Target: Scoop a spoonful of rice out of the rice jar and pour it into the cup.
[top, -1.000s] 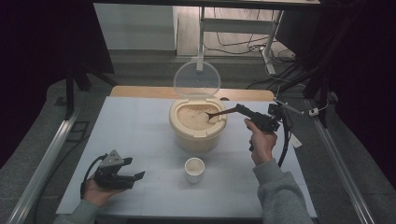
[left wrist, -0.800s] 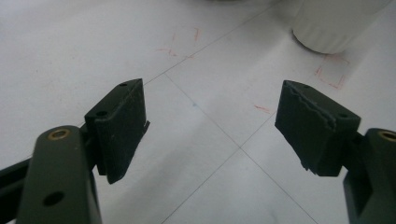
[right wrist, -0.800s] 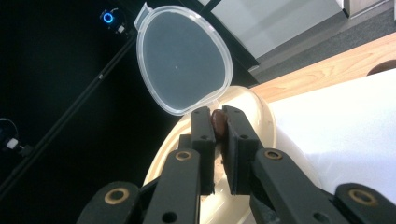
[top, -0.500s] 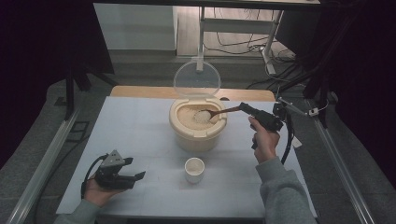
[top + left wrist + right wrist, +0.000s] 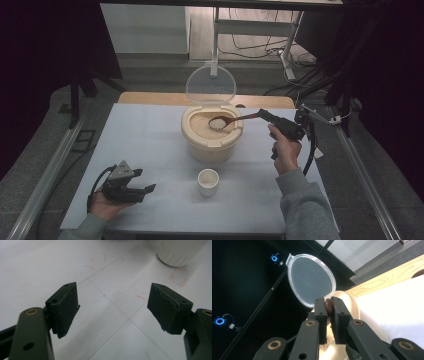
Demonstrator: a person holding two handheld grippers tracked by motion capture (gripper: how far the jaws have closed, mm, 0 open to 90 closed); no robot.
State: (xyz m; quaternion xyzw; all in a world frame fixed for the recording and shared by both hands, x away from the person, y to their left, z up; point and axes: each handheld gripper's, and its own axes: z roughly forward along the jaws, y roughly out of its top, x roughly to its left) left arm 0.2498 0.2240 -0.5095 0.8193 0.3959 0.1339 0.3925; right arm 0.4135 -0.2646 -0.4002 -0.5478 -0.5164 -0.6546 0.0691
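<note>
white table (image 5: 150, 145), large. beige rice container (image 5: 212, 137), lid up. right gripper (image 5: 265, 116) clenched on wooden spoon (image 5: 235, 119): long axis level, bowl loaded over the rice. small white cup (image 5: 208, 181) lies toward the person, nearer this hand. left gripper (image 5: 142, 190) released, resting.

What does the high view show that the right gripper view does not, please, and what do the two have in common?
High view alone: the spoon bowl heaped with rice above the rice in the container, the small white cup in front of it, and the left hand-held gripper with its jaws apart, resting at the near left of the table.

Right gripper view alone: the right hand-held gripper close up, its jaws clamped on the brown spoon handle, plus two blue ring lights in the dark.

Both: the clear lid standing open, the beige container, the white table.
</note>
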